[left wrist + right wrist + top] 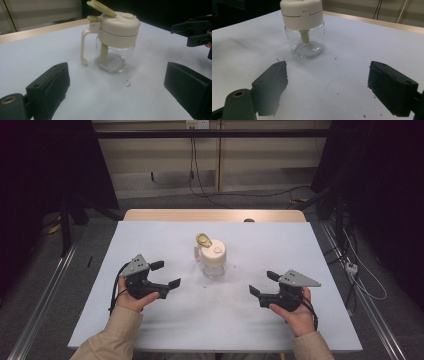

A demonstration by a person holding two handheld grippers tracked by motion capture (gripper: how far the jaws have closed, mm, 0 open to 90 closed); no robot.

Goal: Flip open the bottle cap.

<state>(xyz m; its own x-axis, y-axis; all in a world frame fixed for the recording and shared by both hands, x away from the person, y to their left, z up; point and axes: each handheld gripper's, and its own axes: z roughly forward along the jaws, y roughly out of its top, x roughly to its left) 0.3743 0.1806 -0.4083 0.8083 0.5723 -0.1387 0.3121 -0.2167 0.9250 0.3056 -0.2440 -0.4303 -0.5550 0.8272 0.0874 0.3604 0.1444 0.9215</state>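
dim room, pale wall panels (165, 155), dangling cables (192, 165), grey floor (45, 265), white-topped wooden table (150, 240)

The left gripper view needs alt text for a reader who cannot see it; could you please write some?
A clear glass jar with a cream lid, side handle and raised flip cap stands upright on a white table. The left claw is open in the foreground, its black jaws apart and off the jar; the right claw shows at the upper right.
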